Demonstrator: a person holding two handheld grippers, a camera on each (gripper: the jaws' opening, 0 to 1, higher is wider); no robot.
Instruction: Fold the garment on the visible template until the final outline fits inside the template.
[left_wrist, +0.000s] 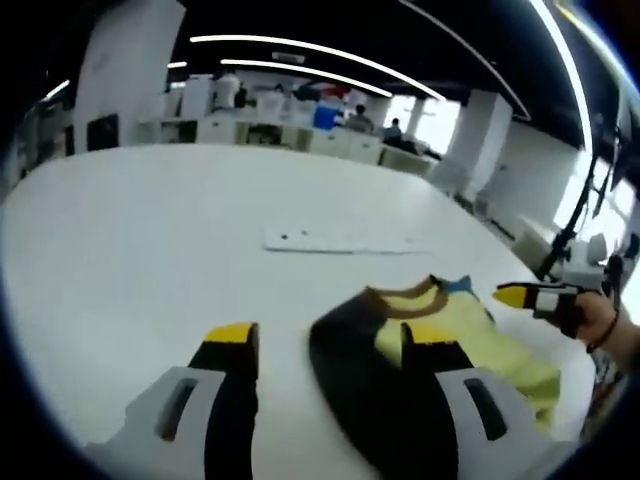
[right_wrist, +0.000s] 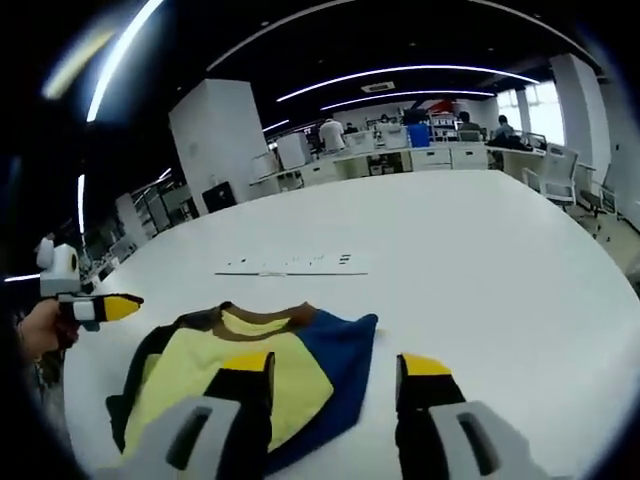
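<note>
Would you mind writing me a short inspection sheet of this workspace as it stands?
Surface: large white table, mostly bare.
Job's things: garment, yellow front with brown collar and dark blue sleeve, lying flat and crumpled near the table's edge; flat white template lying beyond it, apart from it.
Clutter: nothing seen.
Grippers: left gripper open, fingers yellow-tipped, one over the garment's dark sleeve; right gripper open, one finger over the yellow front.
Cables: nothing seen.
Surroundings: open office with desks, seated people behind them, white pillar, ceiling strip lights.
</note>
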